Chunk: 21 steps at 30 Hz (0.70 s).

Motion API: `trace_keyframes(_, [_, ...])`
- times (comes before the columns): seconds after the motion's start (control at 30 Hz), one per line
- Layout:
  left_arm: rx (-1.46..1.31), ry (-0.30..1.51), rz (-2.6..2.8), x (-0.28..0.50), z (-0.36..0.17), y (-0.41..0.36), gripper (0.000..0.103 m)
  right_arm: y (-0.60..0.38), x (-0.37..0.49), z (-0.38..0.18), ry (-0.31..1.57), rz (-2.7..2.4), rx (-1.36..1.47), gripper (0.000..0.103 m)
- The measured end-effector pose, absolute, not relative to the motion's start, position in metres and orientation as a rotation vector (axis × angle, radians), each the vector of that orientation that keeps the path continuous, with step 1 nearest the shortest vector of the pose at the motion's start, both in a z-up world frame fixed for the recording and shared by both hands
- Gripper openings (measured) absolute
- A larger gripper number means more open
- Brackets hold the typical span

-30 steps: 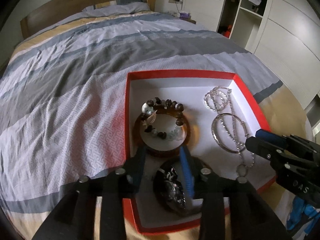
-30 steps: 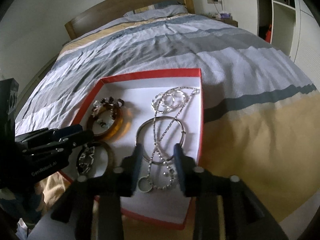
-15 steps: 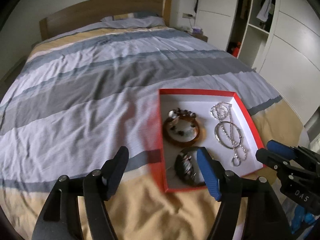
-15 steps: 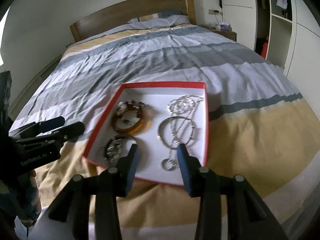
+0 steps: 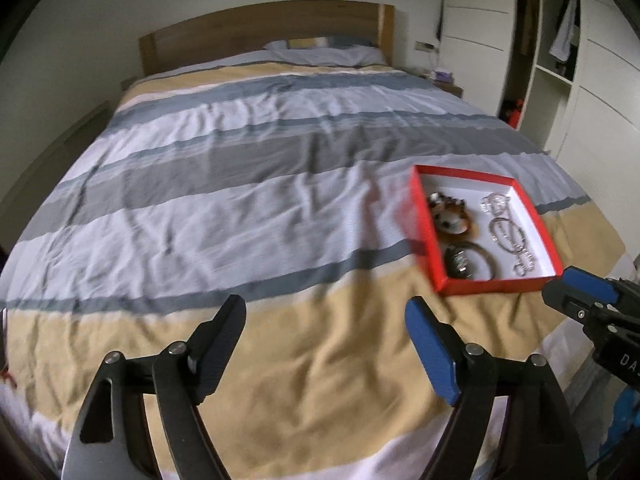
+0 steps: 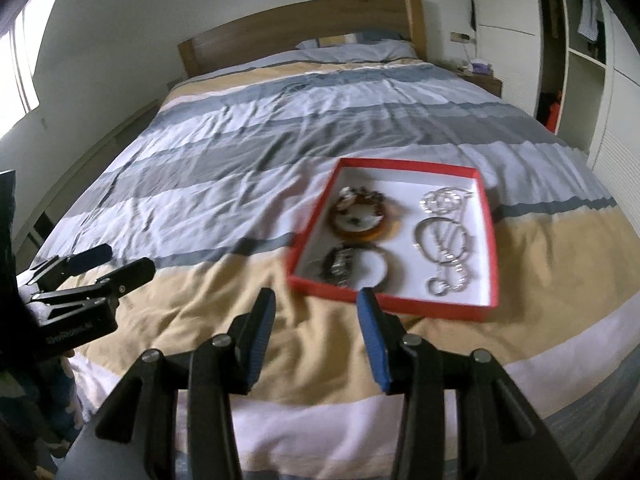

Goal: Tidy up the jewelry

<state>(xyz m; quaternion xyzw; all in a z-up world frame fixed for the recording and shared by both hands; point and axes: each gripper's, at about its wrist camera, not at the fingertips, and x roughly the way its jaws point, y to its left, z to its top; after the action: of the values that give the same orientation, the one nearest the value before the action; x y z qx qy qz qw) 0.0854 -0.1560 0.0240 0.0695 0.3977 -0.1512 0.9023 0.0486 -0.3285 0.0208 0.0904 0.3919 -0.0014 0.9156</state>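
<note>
Right wrist view: red jewelry box (image 6: pixel 491 264) ahead-right of empty, parted right gripper (image 6: pixel 316 320); left gripper (image 5: pixel 325 322), jaws just widened, empty, farther.

Your left wrist camera looks down at a slant along the left gripper (image 5: pixel 325 322) from the foot of the bed (image 5: pixel 248 184), facing the far headboard (image 5: pixel 260 28), with the red tray (image 5: pixel 436 240) near and off to the right. Your right wrist camera, set further right at the same near end, faces the same way over the right gripper (image 6: pixel 314 322), with the tray (image 6: pixel 310 232) closer and nearly straight ahead. Both views share the striped bedcover, headboard, wardrobe (image 5: pixel 600 92) on the right and the tray, and each catches the other gripper at its edge.
</note>
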Motion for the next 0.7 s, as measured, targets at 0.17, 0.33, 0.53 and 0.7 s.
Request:
trace_keyframes(0.17, [0.112,0.815,-0.246,0.07,0.03,-0.114,0.083,-0.3,0.044,0.024,0.799,0.003,0.176,0.052])
trace_keyframes(0.33, [0.079,0.811,-0.199,0.062,0.03,-0.084,0.084,-0.276,0.039,0.025,0.798,0.014,0.152,0.054])
trace_keyframes(0.53, [0.06,0.803,-0.161,0.049,0.031,-0.061,0.084,-0.256,0.03,0.029,0.792,0.03,0.125,0.055])
trace_keyframes(0.7, [0.041,0.794,-0.144,0.037,0.032,-0.052,0.086,-0.25,0.018,0.03,0.785,0.027,0.101,0.055])
